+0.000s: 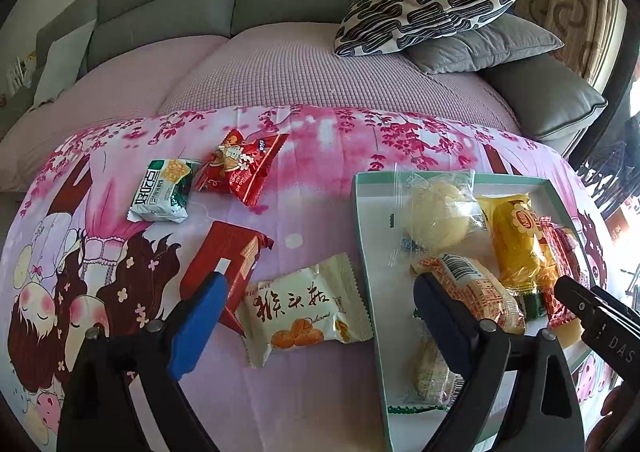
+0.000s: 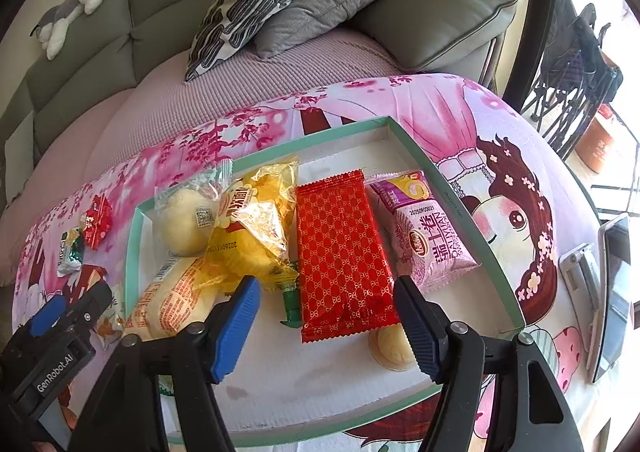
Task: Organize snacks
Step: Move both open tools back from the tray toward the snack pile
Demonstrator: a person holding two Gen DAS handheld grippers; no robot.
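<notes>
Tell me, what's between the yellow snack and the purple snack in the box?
The red packet lies flat between the yellow snack and the purple snack. The right wrist view shows it best.

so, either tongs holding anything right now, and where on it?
Nothing is held. The left tongs stand open over the cream snack pack; the right tongs stand open around the red packet, pads off it.

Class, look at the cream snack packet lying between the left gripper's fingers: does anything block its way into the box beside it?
Only the box's low teal wall separates the cream packet from the box; lifted over, nothing else visibly blocks it.
</notes>
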